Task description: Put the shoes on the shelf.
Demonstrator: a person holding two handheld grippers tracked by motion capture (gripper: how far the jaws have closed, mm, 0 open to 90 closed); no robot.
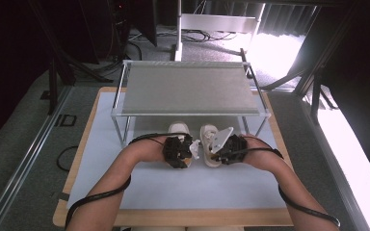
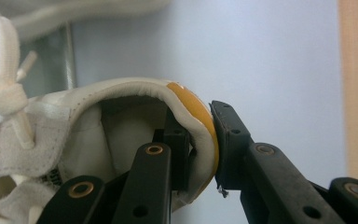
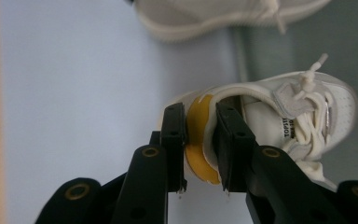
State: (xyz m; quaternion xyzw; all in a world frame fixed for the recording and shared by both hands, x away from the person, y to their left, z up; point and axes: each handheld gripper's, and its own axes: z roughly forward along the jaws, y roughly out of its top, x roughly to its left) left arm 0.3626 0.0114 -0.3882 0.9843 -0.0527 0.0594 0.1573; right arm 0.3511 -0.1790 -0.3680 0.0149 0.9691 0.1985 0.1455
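Two white sneakers with yellow heel patches lie toes-first toward the rack. My left gripper (image 1: 188,151) is shut on the left sneaker (image 1: 178,128) at its heel. In the left gripper view one jaw sits inside the collar and the other presses the yellow patch (image 2: 193,105) from outside, with the gripper (image 2: 200,149) pinching the left sneaker (image 2: 121,93). My right gripper (image 1: 218,152) is shut on the heel of the right sneaker (image 1: 207,136). The right gripper view has the gripper (image 3: 200,144) clamped on the yellow patch of the right sneaker (image 3: 307,107), one jaw inside.
A metal rack (image 1: 188,86) with a mesh top stands at the back of the white mat (image 1: 183,187), its legs just beyond the shoes. The wooden table edge (image 1: 173,217) runs along the front. Cables trail from both forearms.
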